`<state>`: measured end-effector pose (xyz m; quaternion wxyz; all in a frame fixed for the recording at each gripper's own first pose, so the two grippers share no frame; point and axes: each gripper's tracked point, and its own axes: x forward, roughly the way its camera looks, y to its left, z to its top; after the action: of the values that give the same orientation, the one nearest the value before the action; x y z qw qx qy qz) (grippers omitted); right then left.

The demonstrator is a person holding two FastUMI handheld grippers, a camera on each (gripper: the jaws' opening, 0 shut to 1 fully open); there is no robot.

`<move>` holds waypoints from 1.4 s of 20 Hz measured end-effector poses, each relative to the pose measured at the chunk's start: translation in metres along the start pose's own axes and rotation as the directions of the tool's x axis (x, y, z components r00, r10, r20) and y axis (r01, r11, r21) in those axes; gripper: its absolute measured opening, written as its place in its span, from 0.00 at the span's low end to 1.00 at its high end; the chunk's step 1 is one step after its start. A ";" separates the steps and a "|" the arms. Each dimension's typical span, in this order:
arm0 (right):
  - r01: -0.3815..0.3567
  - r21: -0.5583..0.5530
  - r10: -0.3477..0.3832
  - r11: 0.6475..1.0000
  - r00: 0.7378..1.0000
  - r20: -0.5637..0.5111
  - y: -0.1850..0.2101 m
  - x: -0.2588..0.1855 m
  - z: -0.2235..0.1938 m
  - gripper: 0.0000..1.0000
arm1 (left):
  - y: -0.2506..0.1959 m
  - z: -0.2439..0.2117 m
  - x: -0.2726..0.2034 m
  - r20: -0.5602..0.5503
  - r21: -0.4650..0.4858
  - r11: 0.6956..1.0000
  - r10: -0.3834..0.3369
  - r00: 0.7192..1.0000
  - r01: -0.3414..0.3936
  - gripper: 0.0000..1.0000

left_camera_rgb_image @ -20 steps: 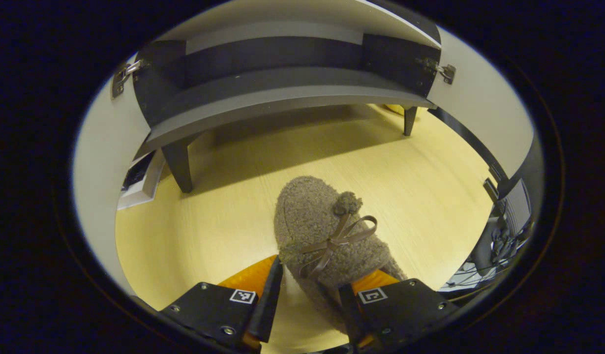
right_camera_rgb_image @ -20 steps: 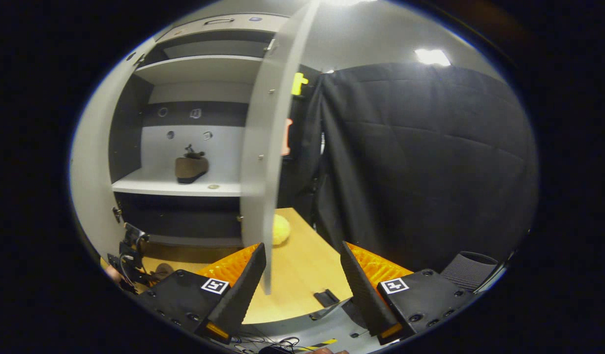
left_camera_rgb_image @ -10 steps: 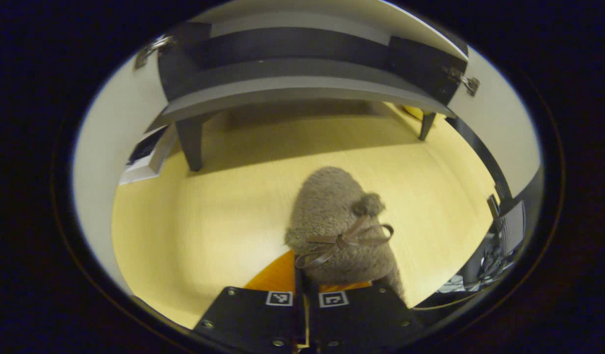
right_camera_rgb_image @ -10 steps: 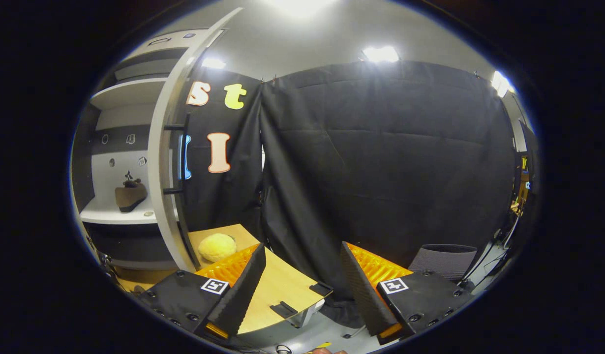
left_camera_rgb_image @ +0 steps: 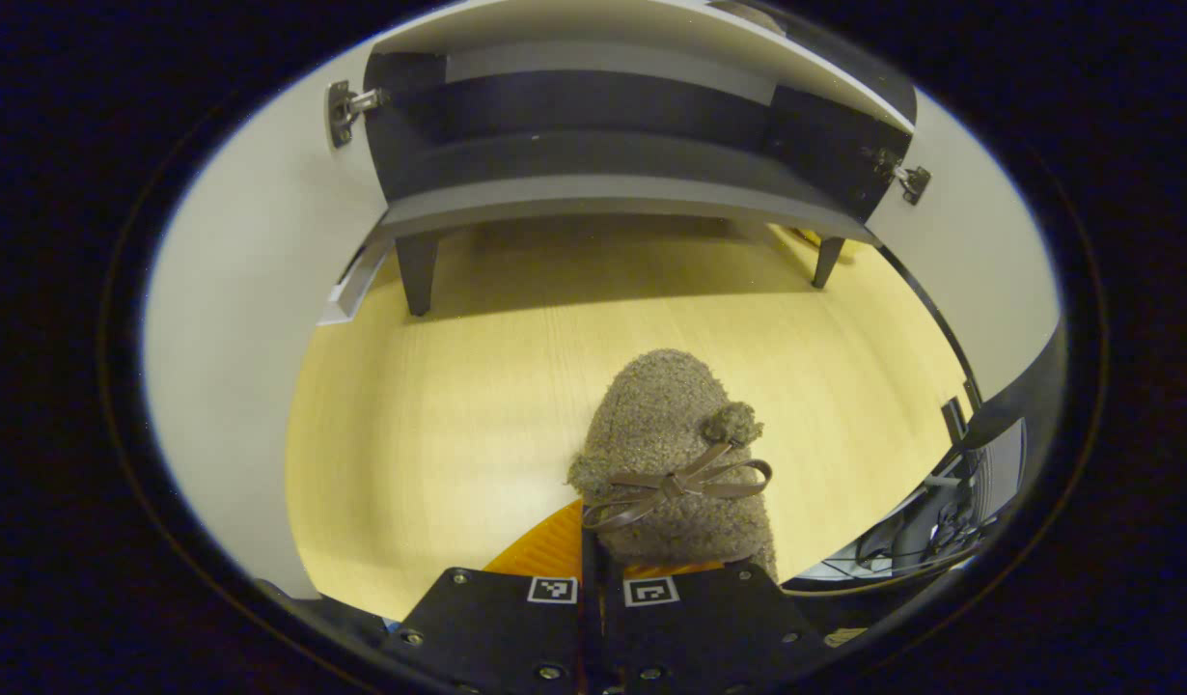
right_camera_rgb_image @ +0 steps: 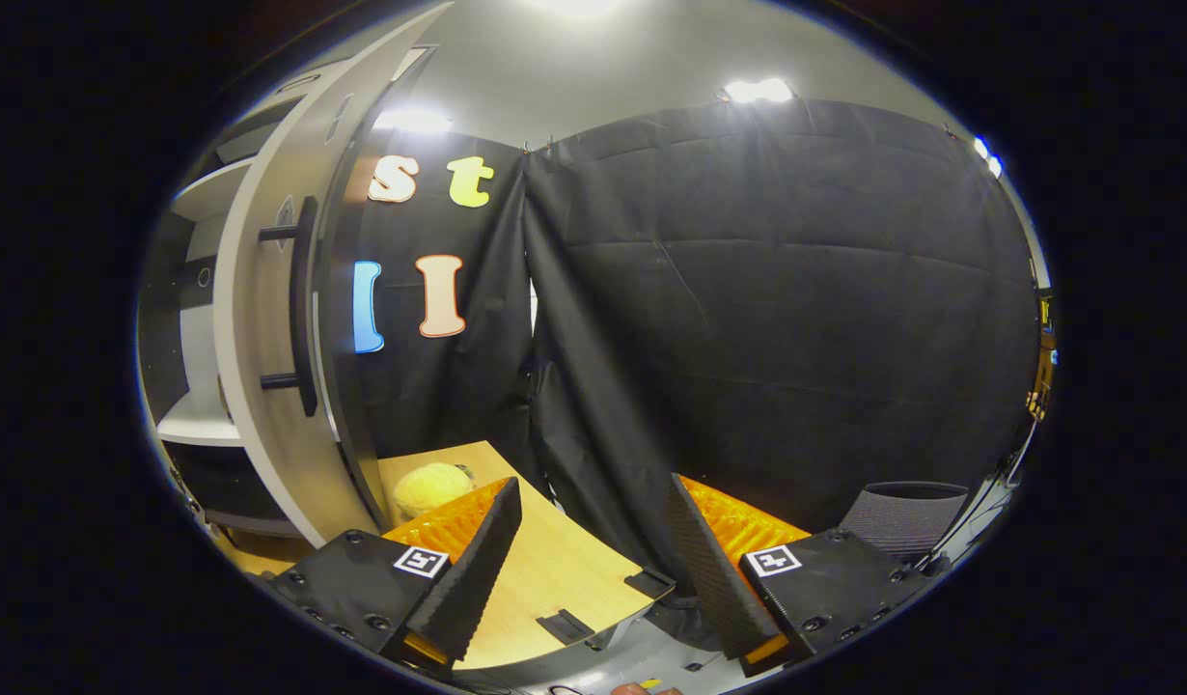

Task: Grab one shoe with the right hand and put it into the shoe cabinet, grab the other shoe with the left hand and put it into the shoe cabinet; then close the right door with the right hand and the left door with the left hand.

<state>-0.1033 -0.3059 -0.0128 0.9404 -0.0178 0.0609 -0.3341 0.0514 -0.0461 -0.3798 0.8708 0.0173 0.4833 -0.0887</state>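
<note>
In the left gripper view the left gripper (left_camera_rgb_image: 593, 569) has its fingers drawn tight together, clamped on the heel end of the fuzzy brown shoe (left_camera_rgb_image: 673, 458), whose toe points across the pale wood floor (left_camera_rgb_image: 439, 405) toward the shoe cabinet (left_camera_rgb_image: 603, 188), its dark lowest shelf sitting on short legs with both doors swung wide. In the right gripper view the right gripper (right_camera_rgb_image: 584, 550) hangs with fingers spread well apart and nothing between them, just beside the right door (right_camera_rgb_image: 265, 338) with its dark bar handle (right_camera_rgb_image: 299, 299), a yellow plush (right_camera_rgb_image: 429, 486) lying on the floor near the door's foot
</note>
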 end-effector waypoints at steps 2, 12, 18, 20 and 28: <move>-0.009 0.018 0.009 1.000 1.000 0.011 -0.002 0.015 0.006 0.94 | -0.001 0.017 -0.031 0.029 -0.005 1.000 -0.011 1.000 0.011 0.02; -0.081 0.048 0.079 0.995 0.996 0.049 0.005 0.070 0.025 0.93 | 0.019 0.141 -0.185 0.285 -0.038 0.999 0.000 0.959 0.011 0.02; -0.090 0.046 0.087 0.995 0.995 0.052 0.005 0.078 0.021 0.96 | 0.073 0.234 -0.259 0.419 -0.085 0.996 0.025 0.907 0.012 0.02; -0.083 0.052 0.080 0.995 0.995 0.055 0.001 0.078 0.020 0.93 | 0.091 0.262 -0.285 0.464 -0.084 0.996 0.041 0.885 -0.002 0.02; -0.083 0.083 0.069 0.993 0.984 0.166 -0.006 0.081 0.062 0.93 | 0.130 0.388 -0.306 0.602 -0.073 0.993 0.114 0.790 -0.088 0.02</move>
<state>-0.0375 -0.3621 0.0410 0.9542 -0.0005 -0.0307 -0.2977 0.2405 0.0793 0.0778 0.9831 -0.0041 0.1799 -0.0329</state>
